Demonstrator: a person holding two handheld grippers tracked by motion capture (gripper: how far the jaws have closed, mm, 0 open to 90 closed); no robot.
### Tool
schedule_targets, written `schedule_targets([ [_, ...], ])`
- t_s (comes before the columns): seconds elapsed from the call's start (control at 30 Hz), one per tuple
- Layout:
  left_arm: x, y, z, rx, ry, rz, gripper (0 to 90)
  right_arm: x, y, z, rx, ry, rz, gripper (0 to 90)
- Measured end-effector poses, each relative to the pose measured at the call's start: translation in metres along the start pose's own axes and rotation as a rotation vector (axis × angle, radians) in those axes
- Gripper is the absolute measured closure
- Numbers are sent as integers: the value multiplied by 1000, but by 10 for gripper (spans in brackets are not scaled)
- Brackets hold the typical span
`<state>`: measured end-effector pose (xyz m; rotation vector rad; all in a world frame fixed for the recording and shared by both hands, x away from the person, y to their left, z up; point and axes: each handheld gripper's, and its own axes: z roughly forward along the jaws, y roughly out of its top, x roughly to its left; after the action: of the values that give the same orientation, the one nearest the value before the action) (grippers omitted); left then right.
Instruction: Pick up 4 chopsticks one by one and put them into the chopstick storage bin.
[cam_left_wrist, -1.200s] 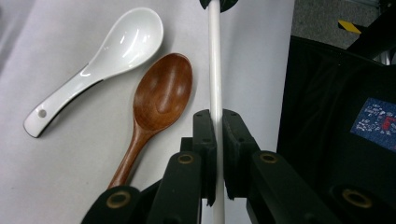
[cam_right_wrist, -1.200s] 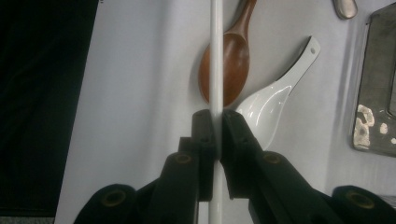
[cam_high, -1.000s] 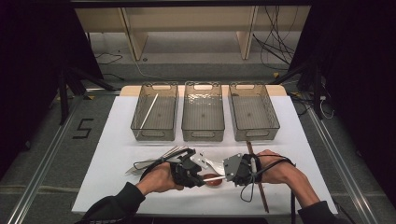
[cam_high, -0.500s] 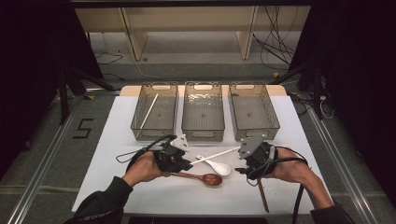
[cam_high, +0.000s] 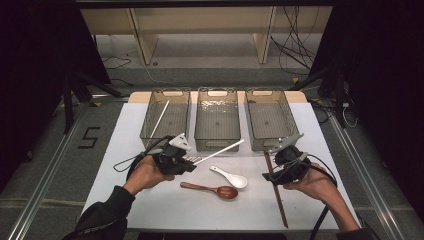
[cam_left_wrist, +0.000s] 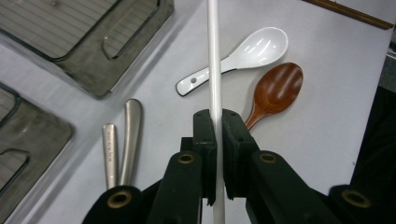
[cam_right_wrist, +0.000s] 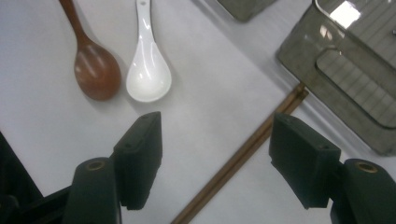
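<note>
Left gripper (cam_left_wrist: 215, 122) clenched on a long white plastic chopstick (cam_left_wrist: 214, 56), held above the white table (cam_high: 165, 205); the stick's near end runs out of frame. Right gripper (cam_right_wrist: 215, 135), jaws just opened, grasps nothing; a brown wooden chopstick (cam_right_wrist: 243, 156) lies between them, its ends cut off.

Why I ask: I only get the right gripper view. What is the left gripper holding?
Observer: The left gripper is shut on a white chopstick.
Operator: Where is that chopstick's partner?
Observer: A second white chopstick leans inside the left bin.
Operator: Anything else lying near that gripper?
Observer: Two metal handles lie side by side on the table, just in front of the bins.
</note>
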<state>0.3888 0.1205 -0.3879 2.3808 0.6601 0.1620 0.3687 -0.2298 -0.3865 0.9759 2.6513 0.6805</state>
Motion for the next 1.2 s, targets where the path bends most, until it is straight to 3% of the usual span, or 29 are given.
schedule_targets([
  [0.23,11,-2,-7,-32,40,-48,851,-3,-10,7,22,5,90,326],
  [0.6,41,-6,-31,-102,117,-125,851,1,-25,11,-28,-8,166,313],
  [0.9,82,-8,-50,-165,211,-234,851,6,-29,11,-30,-1,163,306],
  [1.2,114,-8,-46,-147,290,-301,851,11,-28,8,-43,7,143,304],
])
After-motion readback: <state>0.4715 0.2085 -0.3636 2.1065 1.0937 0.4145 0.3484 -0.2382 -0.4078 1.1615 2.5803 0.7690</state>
